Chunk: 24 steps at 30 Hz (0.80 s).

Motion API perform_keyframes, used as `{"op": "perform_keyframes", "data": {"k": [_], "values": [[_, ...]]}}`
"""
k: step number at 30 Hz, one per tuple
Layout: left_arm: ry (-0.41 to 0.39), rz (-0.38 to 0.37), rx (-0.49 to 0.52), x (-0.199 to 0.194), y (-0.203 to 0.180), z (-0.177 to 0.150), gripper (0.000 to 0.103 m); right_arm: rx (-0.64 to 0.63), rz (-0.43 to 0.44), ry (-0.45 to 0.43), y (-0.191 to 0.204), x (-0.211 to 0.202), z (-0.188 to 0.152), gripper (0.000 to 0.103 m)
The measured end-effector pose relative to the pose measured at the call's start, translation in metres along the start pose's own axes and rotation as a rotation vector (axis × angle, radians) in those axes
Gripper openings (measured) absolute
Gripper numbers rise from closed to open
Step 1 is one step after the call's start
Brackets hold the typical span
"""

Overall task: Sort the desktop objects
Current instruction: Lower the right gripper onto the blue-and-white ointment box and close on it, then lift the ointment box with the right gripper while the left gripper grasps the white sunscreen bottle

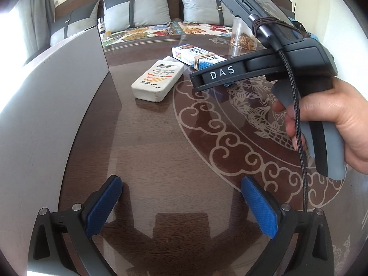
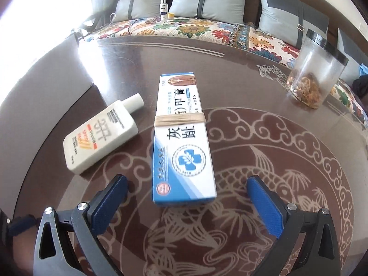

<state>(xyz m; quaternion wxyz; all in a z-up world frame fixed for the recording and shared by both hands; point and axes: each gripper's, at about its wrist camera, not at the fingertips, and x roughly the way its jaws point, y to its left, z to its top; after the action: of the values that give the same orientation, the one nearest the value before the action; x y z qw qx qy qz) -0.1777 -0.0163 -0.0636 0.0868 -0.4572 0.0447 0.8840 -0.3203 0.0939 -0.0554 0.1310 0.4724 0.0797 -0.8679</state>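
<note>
We find the blue-and-white carton (image 2: pixel 182 138) lying flat on the dark table (image 2: pixel 287 138), its near end between the wide-spread fingers of our right gripper (image 2: pixel 187 197), touching neither. The white bottle (image 2: pixel 101 135) lies just left of it. Our left gripper (image 1: pixel 181 202), also spread wide, holds nothing.

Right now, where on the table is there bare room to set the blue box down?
Bare wood lies in front of the left gripper, between the grey panel and the carved medallion. Also open: the far strip between the blue box and the clear jar. Crowded: around the white bottle, close beside the box.
</note>
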Motion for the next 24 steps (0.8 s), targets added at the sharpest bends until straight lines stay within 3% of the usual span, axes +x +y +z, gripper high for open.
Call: {"op": "perform_keyframes", "data": {"k": [1, 3, 5, 7, 12, 18, 21, 24], "values": [[0.000, 0.000, 0.000, 0.000, 0.001, 0.000, 0.103, -0.006, 0.007, -0.006, 0.001, 0.001, 0.003, 0.100], [0.000, 0.000, 0.000, 0.000, 0.001, 0.000, 0.103, -0.035, 0.025, -0.041, 0.003, -0.001, 0.003, 0.085], [0.000, 0.000, 0.000, 0.000, 0.001, 0.001, 0.103, -0.058, 0.039, -0.068, 0.005, -0.005, 0.002, 0.056], [0.000, 0.000, -0.001, -0.001, 0.001, 0.001, 0.103, -0.062, 0.040, -0.075, 0.006, -0.009, 0.001, 0.042], [0.001, 0.002, 0.000, -0.002, 0.001, 0.001, 0.103, -0.062, 0.029, -0.079, -0.001, -0.030, -0.030, 0.042], [0.001, 0.002, 0.000, -0.002, 0.001, 0.001, 0.103, 0.033, 0.009, -0.080, -0.034, -0.084, -0.113, 0.042], [0.001, 0.002, 0.001, -0.002, 0.001, 0.002, 0.103, 0.017, -0.042, -0.086, -0.047, -0.112, -0.156, 0.042], [0.001, 0.002, 0.000, -0.002, 0.001, 0.002, 0.103, 0.050, -0.064, -0.093, -0.060, -0.126, -0.179, 0.046]]}}
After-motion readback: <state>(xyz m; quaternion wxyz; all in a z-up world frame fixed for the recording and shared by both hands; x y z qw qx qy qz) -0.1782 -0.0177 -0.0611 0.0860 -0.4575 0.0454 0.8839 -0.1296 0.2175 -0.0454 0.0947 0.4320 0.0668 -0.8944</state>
